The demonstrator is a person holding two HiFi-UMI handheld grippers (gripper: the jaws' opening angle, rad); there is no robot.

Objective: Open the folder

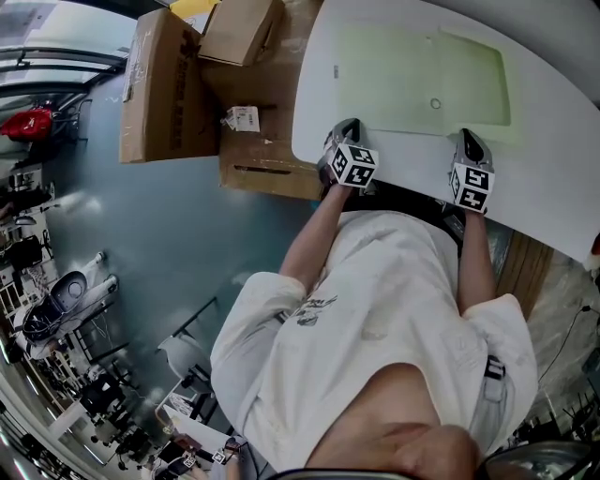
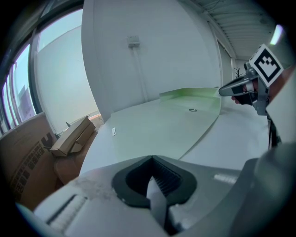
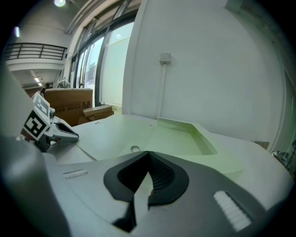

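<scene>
A pale green folder [image 1: 422, 80] lies flat and closed on the white table [image 1: 553, 141], its snap button [image 1: 435, 104] near the front edge. My left gripper [image 1: 349, 125] rests at the folder's near left corner and my right gripper [image 1: 469, 137] at its near right corner. In the left gripper view the jaws [image 2: 151, 159] meet with nothing between them, the folder [image 2: 157, 129] stretches ahead, and the right gripper [image 2: 226, 90] shows at right. In the right gripper view the jaws [image 3: 148, 155] also meet, just short of the button [image 3: 134, 149], with the left gripper [image 3: 69, 135] at left.
Cardboard boxes [image 1: 169, 84] stand on the floor left of the table, a smaller one [image 1: 242, 28] on top. A white wall [image 3: 208, 69] rises behind the table. The person stands against the table's near edge.
</scene>
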